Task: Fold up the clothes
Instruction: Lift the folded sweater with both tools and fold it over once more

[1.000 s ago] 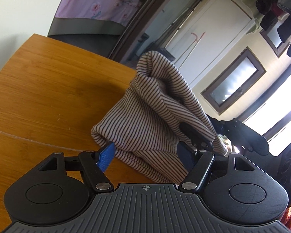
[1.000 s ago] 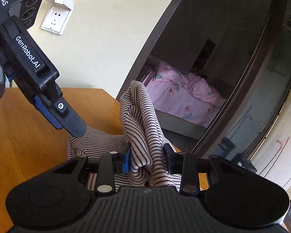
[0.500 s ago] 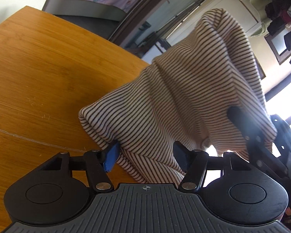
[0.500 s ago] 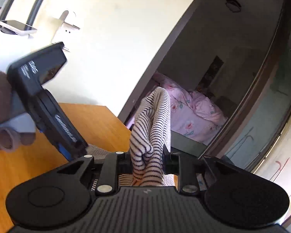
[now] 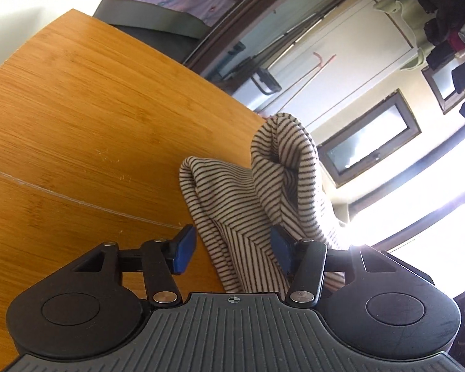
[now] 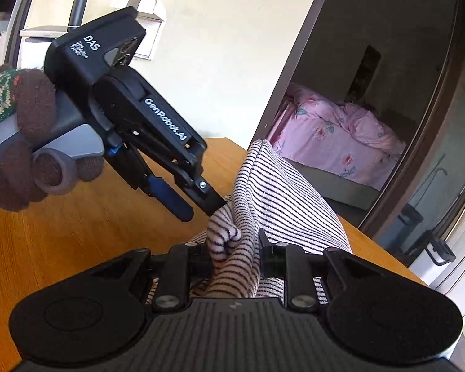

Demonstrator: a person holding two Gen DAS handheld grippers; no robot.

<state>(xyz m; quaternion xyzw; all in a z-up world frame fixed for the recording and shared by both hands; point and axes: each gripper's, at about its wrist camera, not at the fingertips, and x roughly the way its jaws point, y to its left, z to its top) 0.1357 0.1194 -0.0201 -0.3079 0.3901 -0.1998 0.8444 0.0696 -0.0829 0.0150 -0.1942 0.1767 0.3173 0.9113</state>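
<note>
A black-and-white striped garment (image 5: pixel 248 204) lies bunched on the wooden table (image 5: pixel 77 124), with one part pulled up into a peak. My left gripper (image 5: pixel 232 249) is open, and the cloth runs between its blue pads (image 5: pixel 183 248) without being pinched. My right gripper (image 6: pixel 234 252) is shut on a bunched fold of the striped garment (image 6: pixel 282 198) and holds it up off the table. In the right wrist view the left gripper (image 6: pixel 198 201) reaches in from the left, its fingertips at the cloth.
The table's far edge (image 5: pixel 176 62) is close behind the garment. Beyond it an open doorway shows a bed with pink bedding (image 6: pixel 334 142). A gloved hand (image 6: pixel 18 142) holds the left gripper. A wall socket (image 6: pixel 145 31) is on the wall.
The raised cloth has dropped from a wide tent to a narrow peak. My left gripper has shifted left, so the cloth now sits toward its right pad. The right gripper stays shut on the fold.
</note>
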